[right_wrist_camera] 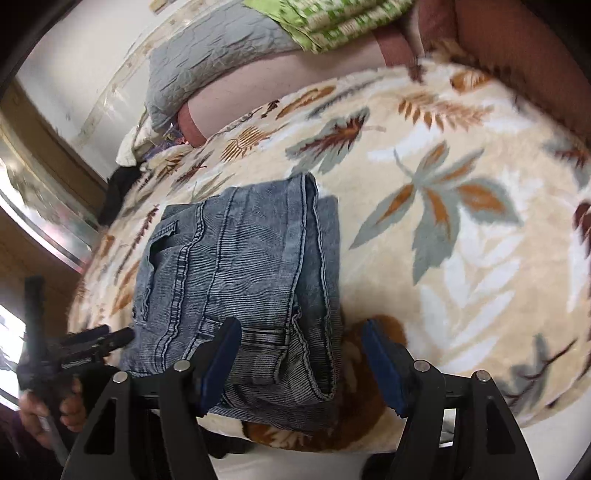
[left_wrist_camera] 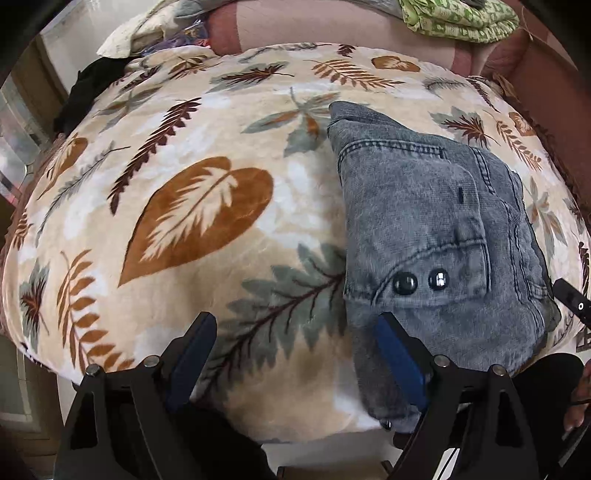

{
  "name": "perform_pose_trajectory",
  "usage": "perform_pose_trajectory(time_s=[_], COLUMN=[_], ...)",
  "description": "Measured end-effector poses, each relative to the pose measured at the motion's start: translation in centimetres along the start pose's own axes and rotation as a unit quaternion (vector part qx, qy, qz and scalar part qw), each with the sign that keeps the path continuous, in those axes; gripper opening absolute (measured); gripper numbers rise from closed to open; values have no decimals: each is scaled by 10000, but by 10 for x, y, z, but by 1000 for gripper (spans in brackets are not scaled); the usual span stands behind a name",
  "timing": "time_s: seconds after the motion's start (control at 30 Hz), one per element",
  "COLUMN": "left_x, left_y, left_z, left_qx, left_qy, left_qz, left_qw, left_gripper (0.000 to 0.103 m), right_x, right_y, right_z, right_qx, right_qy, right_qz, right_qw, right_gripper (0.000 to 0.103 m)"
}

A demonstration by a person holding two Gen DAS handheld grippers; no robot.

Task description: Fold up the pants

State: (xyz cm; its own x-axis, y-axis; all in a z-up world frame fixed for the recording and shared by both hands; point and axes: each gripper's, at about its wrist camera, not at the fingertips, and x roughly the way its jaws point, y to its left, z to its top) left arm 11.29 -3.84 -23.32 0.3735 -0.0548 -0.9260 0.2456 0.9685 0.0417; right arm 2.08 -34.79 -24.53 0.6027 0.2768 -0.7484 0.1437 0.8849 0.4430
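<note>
Grey-blue denim pants point(left_wrist_camera: 436, 236) lie folded into a compact stack on a leaf-print blanket point(left_wrist_camera: 192, 221), waistband and two dark buttons point(left_wrist_camera: 404, 283) toward me. My left gripper point(left_wrist_camera: 295, 350) stands open above the blanket's near edge; its right finger point(left_wrist_camera: 395, 350) is over the stack's near left corner and its left finger is over bare blanket. In the right wrist view the pants point(right_wrist_camera: 236, 273) fill the lower left. My right gripper point(right_wrist_camera: 301, 350) is open, with the stack's near right corner between its fingers and no pad pressing on it. The left gripper point(right_wrist_camera: 92, 339) shows beside the stack, held by a hand point(right_wrist_camera: 48, 406).
The blanket point(right_wrist_camera: 461, 221) covers a bed whose front edge runs just below both grippers. At the back lie a green patterned cloth point(left_wrist_camera: 458, 18), a grey quilted pillow point(right_wrist_camera: 221, 55) and a pink bolster point(left_wrist_camera: 332, 29). A black garment point(left_wrist_camera: 92, 85) sits at the far left corner.
</note>
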Motion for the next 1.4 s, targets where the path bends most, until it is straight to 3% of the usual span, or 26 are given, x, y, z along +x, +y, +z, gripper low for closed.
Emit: perform_pose_trajectory(time_s=[0.2,0.4,0.63,0.7,0.83,0.9,1.07,1.2,1.4], left_x=[10,-16,11,9,0,0,14,6,3], left_y=[-2,7,2,0,0,-3,-16,-27,-37], left_z=[18,34,43,42,39,38,38,35,33], left_qx=[42,-80,11,26,-40,26,174,437,697], left_qy=[106,-365,-121,-216,-355,-343,-147,-352,-506], left_qz=[-139,-189,-299,-489,-1371,-1504,-1244,-946,-504], left_qw=[9998,9991,9995,9986,9899,9880,9920,9939,9950], left_gripper=[88,88,88,88,88,88,88,88,88], right_x=[12,21,37,39,42,43,45,42,43], right_y=[-15,-14,-19,-21,-24,-25,-14,4,8], right_z=[5,15,28,29,33,33,31,26,24], right_qx=[393,335,435,458,513,545,302,-216,-361], right_qy=[-10,-18,105,135,146,135,143,45,32], right_qz=[444,585,690,742,842,884,919,683,539], right_qw=[9982,9977,9966,9961,9950,9945,9952,9974,9979], right_gripper=[71,71,71,71,71,71,71,71,72])
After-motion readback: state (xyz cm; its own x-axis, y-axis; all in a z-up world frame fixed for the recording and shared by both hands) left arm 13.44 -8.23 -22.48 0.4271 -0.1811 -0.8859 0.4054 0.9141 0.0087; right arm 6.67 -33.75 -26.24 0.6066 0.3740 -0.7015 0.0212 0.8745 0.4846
